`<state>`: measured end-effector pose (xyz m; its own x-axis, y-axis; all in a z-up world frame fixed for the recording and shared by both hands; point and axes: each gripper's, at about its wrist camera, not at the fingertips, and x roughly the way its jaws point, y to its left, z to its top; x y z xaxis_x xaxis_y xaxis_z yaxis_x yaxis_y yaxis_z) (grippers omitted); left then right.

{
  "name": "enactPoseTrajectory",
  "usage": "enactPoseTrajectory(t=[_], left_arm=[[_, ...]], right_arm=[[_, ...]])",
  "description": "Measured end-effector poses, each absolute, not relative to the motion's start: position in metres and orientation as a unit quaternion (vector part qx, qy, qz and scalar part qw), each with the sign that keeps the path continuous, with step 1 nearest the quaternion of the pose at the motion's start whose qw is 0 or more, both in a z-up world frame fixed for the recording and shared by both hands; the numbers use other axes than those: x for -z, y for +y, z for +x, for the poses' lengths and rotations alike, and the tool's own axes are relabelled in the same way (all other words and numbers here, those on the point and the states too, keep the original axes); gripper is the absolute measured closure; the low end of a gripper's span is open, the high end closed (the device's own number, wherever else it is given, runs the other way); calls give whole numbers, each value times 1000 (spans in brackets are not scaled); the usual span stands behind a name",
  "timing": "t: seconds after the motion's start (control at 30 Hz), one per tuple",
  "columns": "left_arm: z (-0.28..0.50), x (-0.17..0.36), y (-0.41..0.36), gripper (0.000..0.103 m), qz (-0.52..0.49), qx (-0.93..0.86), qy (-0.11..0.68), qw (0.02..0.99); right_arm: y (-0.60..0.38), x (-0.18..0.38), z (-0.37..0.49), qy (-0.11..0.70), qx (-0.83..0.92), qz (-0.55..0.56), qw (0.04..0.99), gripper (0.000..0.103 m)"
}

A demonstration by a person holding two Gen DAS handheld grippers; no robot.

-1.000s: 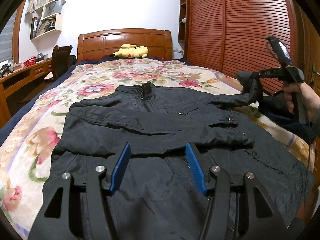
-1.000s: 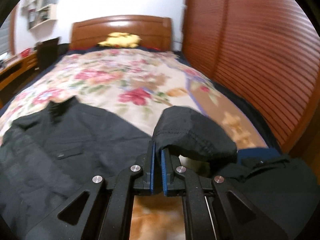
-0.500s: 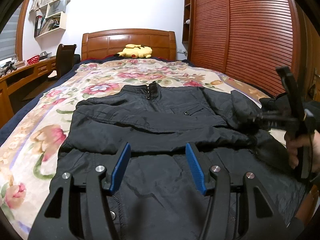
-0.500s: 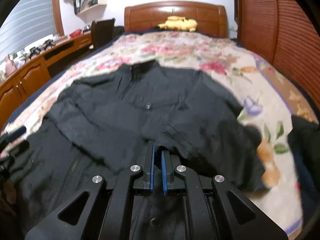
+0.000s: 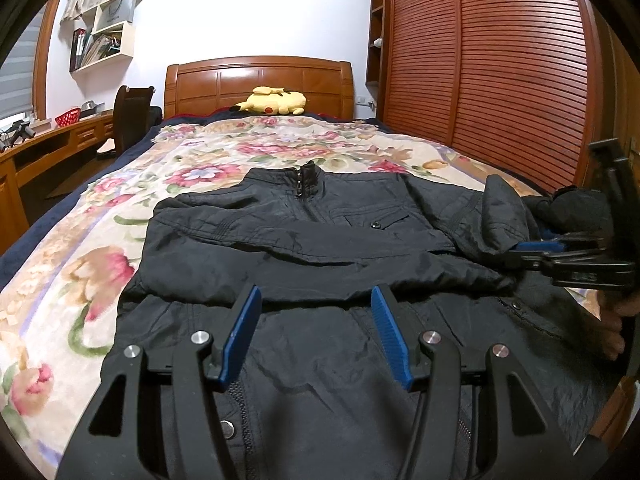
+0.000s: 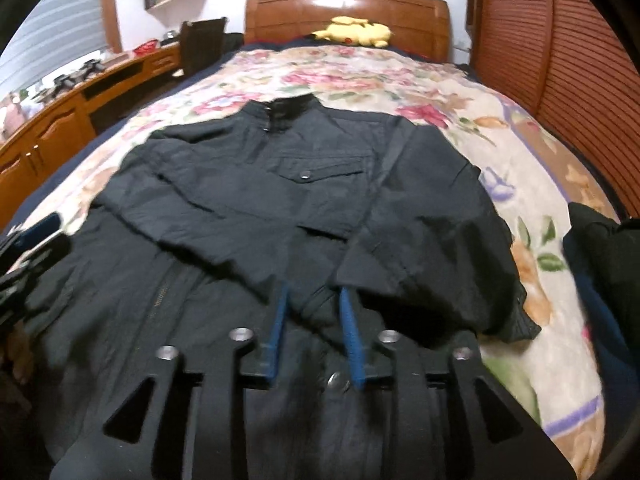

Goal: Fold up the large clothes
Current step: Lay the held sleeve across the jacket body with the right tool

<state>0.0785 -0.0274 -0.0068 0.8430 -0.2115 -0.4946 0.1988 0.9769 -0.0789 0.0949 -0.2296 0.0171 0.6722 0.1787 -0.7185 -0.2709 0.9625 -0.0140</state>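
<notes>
A black jacket (image 5: 312,248) lies front-up on the floral bedspread (image 5: 80,264), collar toward the headboard. Its left sleeve is folded across the chest. Its right sleeve (image 6: 424,256) lies folded in over the right side. My left gripper (image 5: 316,312) is open and empty, low over the jacket's lower front. My right gripper (image 6: 312,300) is open just above the folded right sleeve, with cloth showing between the pads. It also shows in the left wrist view (image 5: 536,248) at the jacket's right edge.
A yellow plush toy (image 5: 276,102) lies by the wooden headboard (image 5: 260,80). A slatted wooden wardrobe (image 5: 500,72) runs along the right. A desk (image 5: 44,148) and chair (image 5: 132,116) stand left. More dark clothing (image 6: 600,248) is heaped at the bed's right edge.
My right gripper carried the right sleeve inward and down over the jacket, then opened and let it go. My left gripper stayed open in place.
</notes>
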Motion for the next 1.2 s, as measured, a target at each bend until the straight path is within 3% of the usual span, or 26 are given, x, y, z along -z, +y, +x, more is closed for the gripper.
enactPoseTrajectory(t=[0.07,0.37,0.7,1.1,1.2], left_arm=[[79,7,-28,47,-12,107,259,960],[79,7,-30,47,-4,103,259,960],[78,6,-31,47,-3,104,260,960],[77,7,-31,47,-5,105,260,960],[77,7,-31,46,-5,105,260,960]], right_arm=[[-230,-26,85,372,-120,-72,918,54],[-263,-58,86,333,-54,-88,937,43],[-327,-15,122,395,-34,-26,918,41],[-340,22,150,438,-25,-35,898,41],[-335,25,150,442,-35,-47,895,56]])
